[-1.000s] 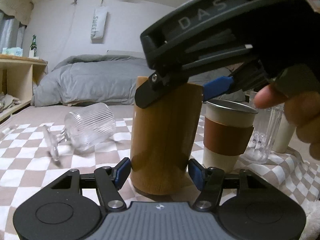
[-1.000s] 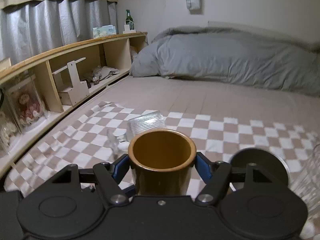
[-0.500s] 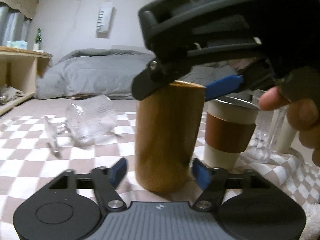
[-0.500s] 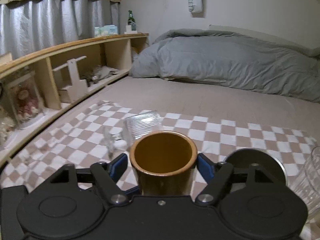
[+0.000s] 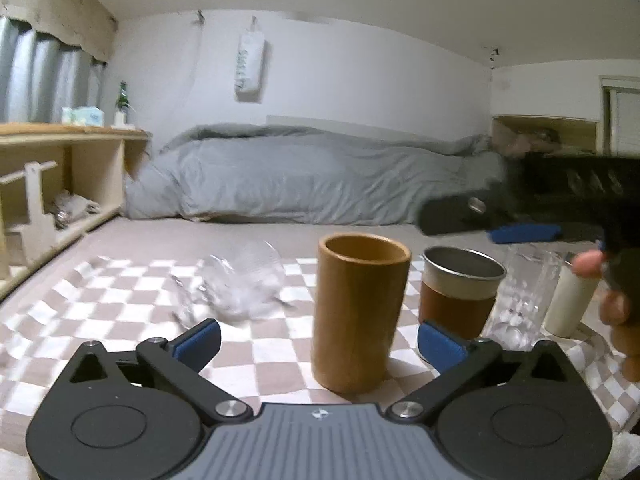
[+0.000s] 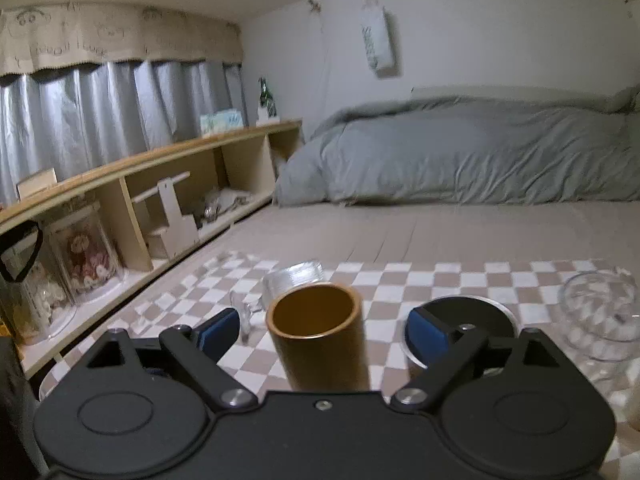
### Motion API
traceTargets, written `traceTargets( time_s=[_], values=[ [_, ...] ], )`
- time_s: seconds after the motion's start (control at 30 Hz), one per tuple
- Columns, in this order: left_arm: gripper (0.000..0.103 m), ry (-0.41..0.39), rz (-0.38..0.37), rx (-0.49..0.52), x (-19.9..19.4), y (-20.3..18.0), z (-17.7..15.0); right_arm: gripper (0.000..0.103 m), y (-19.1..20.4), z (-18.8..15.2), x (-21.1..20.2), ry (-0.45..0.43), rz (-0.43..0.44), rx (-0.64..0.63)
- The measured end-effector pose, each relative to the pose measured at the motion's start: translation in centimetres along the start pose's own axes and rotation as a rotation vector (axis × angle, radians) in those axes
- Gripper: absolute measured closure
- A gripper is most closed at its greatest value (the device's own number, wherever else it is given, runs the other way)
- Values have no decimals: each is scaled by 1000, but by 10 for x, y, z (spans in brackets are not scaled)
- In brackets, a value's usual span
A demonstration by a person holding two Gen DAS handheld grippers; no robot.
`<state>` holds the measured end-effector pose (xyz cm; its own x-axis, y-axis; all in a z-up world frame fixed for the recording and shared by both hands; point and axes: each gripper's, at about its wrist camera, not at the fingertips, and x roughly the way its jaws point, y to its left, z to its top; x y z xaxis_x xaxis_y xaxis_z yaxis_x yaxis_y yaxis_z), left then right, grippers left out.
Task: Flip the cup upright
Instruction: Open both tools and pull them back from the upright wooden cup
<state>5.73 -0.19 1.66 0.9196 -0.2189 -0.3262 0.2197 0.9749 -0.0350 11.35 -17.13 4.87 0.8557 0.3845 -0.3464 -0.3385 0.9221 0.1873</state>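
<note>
A brown wooden cup (image 5: 358,312) stands upright on the checkered cloth, mouth up; it also shows in the right wrist view (image 6: 320,336). My left gripper (image 5: 318,344) is open, its blue pads apart on either side of the cup without touching it. My right gripper (image 6: 320,334) is open too, jaws wide of the cup; it shows blurred at the right of the left wrist view (image 5: 520,234). A ribbed clear stemmed glass (image 5: 244,284) lies on its side left of the cup; it also shows in the right wrist view (image 6: 292,280).
A metal-rimmed cup with a brown sleeve (image 5: 460,292), a tall clear glass (image 5: 524,288) and a small white cup (image 5: 568,304) stand right of the wooden cup. A wooden shelf (image 6: 120,216) runs along the left. A grey duvet (image 5: 312,180) lies behind.
Both grippers opened and let go of the wooden cup. The right gripper rose and drew away to the right; the left gripper pulled back a little. The cup stays upright.
</note>
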Motion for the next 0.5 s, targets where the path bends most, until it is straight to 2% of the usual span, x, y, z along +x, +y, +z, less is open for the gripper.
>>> traceTargets(
  time_s=[0.3, 0.5],
  values=[
    [0, -32, 88, 0, -21, -3, 5, 0, -13, -20, -43, -97, -78, -57],
    [0, -37, 114, 23, -29, -1, 0, 0, -21, -39, -53, -116, -118, -66]
  ],
)
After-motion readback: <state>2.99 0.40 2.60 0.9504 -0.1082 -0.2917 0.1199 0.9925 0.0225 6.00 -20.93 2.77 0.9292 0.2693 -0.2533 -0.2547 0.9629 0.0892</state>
